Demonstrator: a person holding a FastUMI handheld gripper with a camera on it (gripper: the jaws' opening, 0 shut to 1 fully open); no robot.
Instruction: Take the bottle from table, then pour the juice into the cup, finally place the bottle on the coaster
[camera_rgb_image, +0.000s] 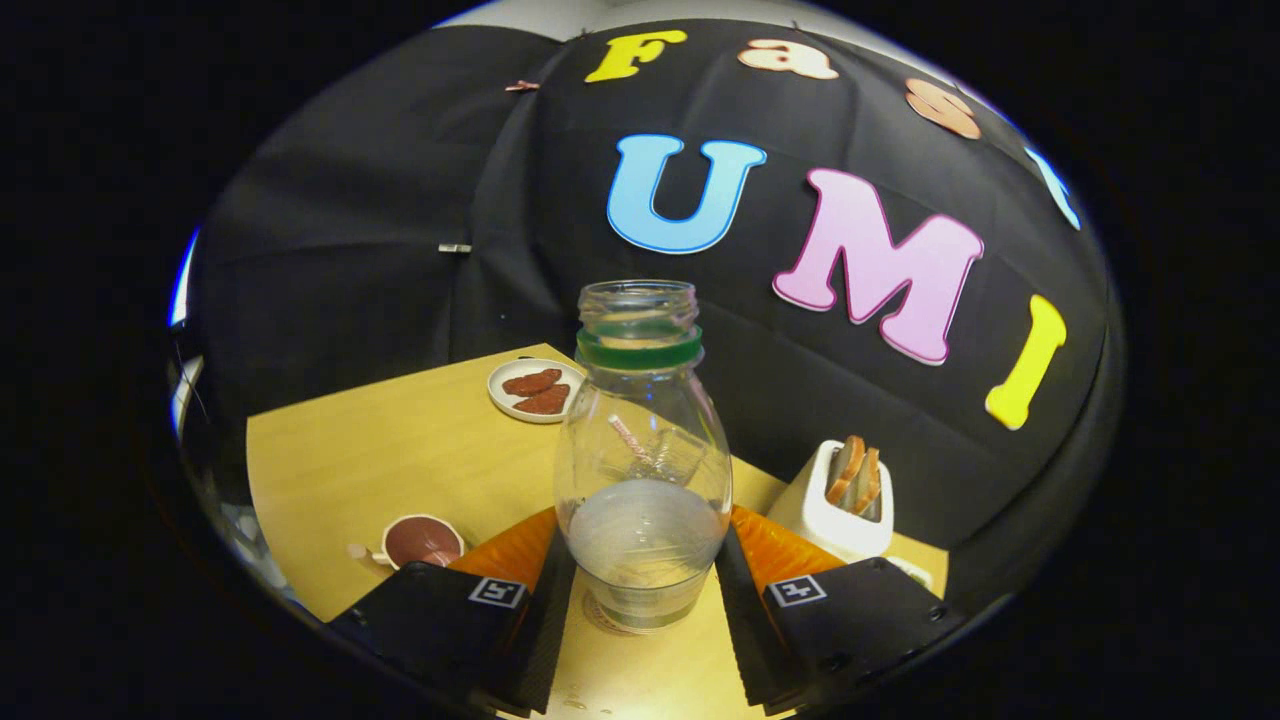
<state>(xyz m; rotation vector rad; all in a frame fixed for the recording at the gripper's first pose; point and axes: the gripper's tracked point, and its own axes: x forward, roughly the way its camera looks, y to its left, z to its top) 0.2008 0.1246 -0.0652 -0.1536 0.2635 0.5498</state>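
A clear glass bottle (642, 450) with a green ring around its open neck stands upright between my two fingers. A little pale liquid sits in its bottom. Its base rests on a round patterned coaster (600, 618) on the yellow table (400, 450). My gripper (645, 545) is shut on the bottle, with a finger pressed against each side of its lower body. Through the glass I make out a clear cup (668, 455) with a striped straw just beyond the bottle.
A white plate (533, 390) of reddish-brown slices lies beyond the bottle. A white holder with bread slices (845, 495) stands ahead of the right finger. A small cup of brown liquid (420, 540) sits by the left finger. The table's edges meet the black cloth wall.
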